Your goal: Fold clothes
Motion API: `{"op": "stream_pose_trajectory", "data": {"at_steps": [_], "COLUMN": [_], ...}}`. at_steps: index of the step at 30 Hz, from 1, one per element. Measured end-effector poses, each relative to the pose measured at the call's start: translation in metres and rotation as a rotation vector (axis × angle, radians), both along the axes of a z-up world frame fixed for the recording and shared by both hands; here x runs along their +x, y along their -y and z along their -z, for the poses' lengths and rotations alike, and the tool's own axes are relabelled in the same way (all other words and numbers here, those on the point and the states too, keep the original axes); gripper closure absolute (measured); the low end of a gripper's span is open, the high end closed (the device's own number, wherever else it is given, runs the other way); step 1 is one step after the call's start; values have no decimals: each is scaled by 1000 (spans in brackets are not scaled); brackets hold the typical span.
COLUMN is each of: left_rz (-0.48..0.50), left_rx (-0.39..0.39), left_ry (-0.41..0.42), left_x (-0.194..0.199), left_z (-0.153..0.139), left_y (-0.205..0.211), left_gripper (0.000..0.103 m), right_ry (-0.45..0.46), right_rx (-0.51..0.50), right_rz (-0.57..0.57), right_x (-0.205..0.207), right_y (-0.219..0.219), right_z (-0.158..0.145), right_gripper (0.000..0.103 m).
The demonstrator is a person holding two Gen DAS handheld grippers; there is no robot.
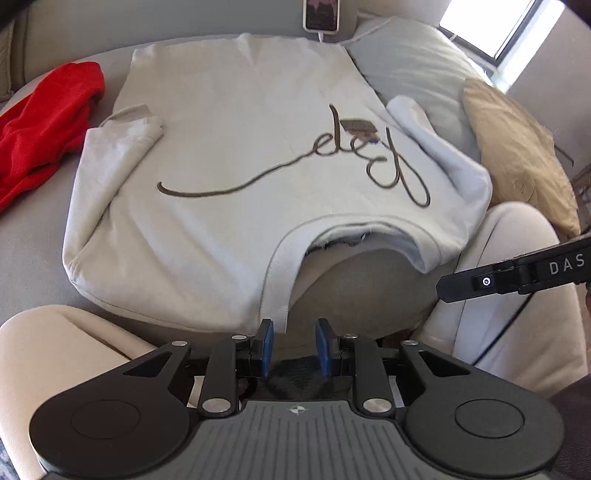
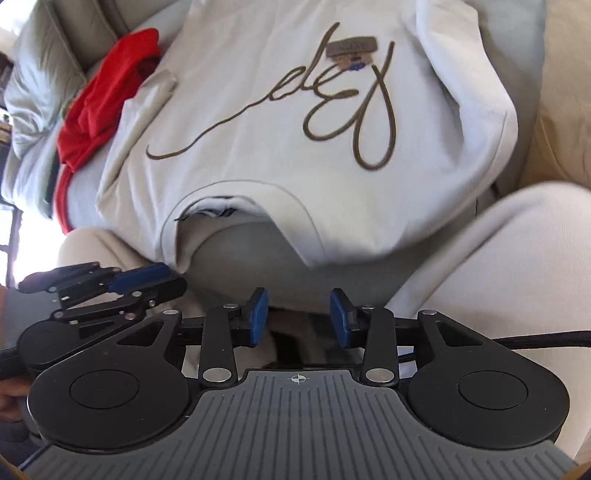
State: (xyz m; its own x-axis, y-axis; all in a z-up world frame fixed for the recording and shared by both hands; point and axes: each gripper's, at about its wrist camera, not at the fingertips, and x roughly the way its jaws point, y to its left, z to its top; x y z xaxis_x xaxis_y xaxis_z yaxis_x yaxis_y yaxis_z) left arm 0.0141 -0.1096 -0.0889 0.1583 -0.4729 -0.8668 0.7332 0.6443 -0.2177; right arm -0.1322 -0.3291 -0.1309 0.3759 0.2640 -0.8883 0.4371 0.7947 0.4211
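Note:
A cream sweatshirt (image 1: 236, 122) with brown script lettering lies front up on a grey cushion (image 1: 33, 229), both sleeves folded in over its sides. Its collar (image 1: 275, 291) faces me and droops over the cushion's near edge. My left gripper (image 1: 294, 345) is open just below the collar end, with its blue pads (image 1: 265, 341) clear of the cloth. In the right wrist view the sweatshirt (image 2: 280, 122) fills the upper half, and my right gripper (image 2: 300, 319) is open below the neckline with nothing between its fingers. The left gripper (image 2: 140, 282) shows at its left.
A crumpled red garment (image 1: 44, 125) lies left of the sweatshirt. A phone (image 1: 321, 14) on a cable stands at the back, with a tan cushion (image 1: 517, 147) and a grey pillow (image 1: 413, 70) to the right. A person's beige-clad legs (image 1: 517, 332) flank the near edge.

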Motion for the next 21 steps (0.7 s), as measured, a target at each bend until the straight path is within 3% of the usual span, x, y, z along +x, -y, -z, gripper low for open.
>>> {"op": "stream_pose_trajectory", "data": {"at_steps": [3,7,9,12,14,16,17,18,21], "left_rz": [15,90,90,89,71,49,41,40,32], "left_rx": [3,152,179,177,199,195,189,190,156], "left_ry": [25,146,174,180,210,203,201,206,179], "left_x": [-3,-20,-22,-20,-17,-13,-12,-11,-5], "left_z": [-1,6,11,15,20,21,20,18,5], "left_y": [3,27,34,41,45,45,43,40,27], "left_gripper": [79,76,69,64,65,66,76,88,96], "right_ry": [93,2,1,26,32,50,65,68,68], "right_rx": [-46,-85,-125,-182,-215,-243,-251,-259,-229], "right_rz": [22,-50,-54,-1,27,60,75,85,93], "right_x": [-9,4,8,13,16,17,17,17,13], "right_y": [4,-6,-12,-12,-10,-8,-6,-4,5], "right_z": [-16,-5,2,9,13,15,16,16,12], "right_gripper": [59,60,60,49,49,57,64,84,92]}}
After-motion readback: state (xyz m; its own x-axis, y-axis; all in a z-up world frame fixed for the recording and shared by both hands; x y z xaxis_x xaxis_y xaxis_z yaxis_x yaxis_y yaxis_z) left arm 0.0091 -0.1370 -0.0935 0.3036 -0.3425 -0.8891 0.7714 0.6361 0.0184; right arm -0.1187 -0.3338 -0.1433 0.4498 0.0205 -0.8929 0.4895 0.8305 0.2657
